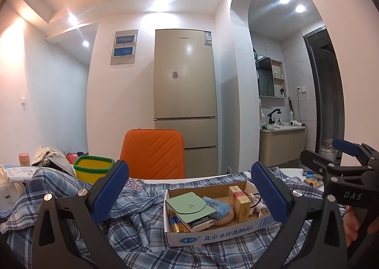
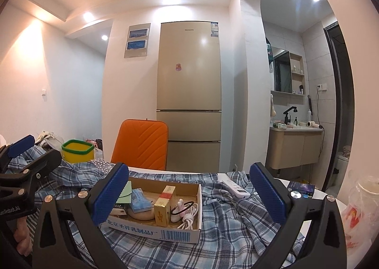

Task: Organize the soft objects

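A crumpled blue plaid cloth [image 1: 142, 221] lies spread over the table; it also shows in the right wrist view [image 2: 232, 228]. A shallow cardboard box [image 1: 213, 237] sits on it, holding a green pouch [image 1: 189, 207], a blue packet [image 1: 219, 207], small yellow cartons [image 1: 241, 205] and a white cable. The box [image 2: 165, 235] lies between my grippers. My left gripper [image 1: 189, 195] is open and empty above the cloth, just before the box. My right gripper [image 2: 189, 195] is open and empty over the box's near edge. Each gripper shows at the other view's edge.
A yellow bin with a green rim [image 1: 93, 168] and an orange chair back [image 1: 154, 153] stand beyond the table. A white remote [image 2: 235, 188] lies on the cloth. Small boxes [image 2: 300, 187] and a plastic bag [image 2: 360, 217] are at the right. A fridge [image 1: 186, 103] is behind.
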Demonstrator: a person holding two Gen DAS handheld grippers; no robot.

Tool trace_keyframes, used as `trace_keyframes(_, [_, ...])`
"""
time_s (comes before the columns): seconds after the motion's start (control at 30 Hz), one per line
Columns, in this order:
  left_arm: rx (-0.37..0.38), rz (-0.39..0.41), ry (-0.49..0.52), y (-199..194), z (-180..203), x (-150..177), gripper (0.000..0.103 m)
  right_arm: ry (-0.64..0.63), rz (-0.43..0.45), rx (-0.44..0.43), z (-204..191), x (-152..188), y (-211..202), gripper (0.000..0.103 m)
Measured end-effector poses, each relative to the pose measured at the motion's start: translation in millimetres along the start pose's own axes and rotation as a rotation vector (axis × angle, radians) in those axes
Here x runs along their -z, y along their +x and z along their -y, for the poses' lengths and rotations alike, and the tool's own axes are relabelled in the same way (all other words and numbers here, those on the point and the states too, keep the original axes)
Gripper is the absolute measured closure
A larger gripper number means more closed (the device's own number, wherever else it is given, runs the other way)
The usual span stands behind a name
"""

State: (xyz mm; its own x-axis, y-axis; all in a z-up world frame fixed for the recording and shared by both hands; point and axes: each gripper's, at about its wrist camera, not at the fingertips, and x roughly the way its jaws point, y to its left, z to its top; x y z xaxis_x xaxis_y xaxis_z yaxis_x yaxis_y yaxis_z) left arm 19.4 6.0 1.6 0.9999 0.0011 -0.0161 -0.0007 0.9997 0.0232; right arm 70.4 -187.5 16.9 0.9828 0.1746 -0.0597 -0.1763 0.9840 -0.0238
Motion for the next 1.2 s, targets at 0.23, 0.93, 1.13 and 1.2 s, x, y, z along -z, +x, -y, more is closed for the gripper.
trace_keyframes(0.23, [-0.022,-0.025,-0.004,3.6,-1.1,0.4,0.000,0.002,0.001,0.002,1.8,0.0,0.0,0.000])
trace_keyframes(0.93, [-0.023,-0.036,-0.011,6.2,-3.9,-0.5,0.000,0.002,0.001,0.001,2.1,-0.5,-0.3,0.000])
trace_keyframes(1.13, [-0.024,-0.033,-0.008,5.6,-3.6,-0.5,0.000,0.003,0.000,0.002,2.1,-0.5,-0.4,0.000])
trace_keyframes(1.2, [-0.022,-0.035,-0.010,5.7,-3.9,-0.5,0.000,0.002,0.000,0.002,2.0,-0.6,-0.4,0.000])
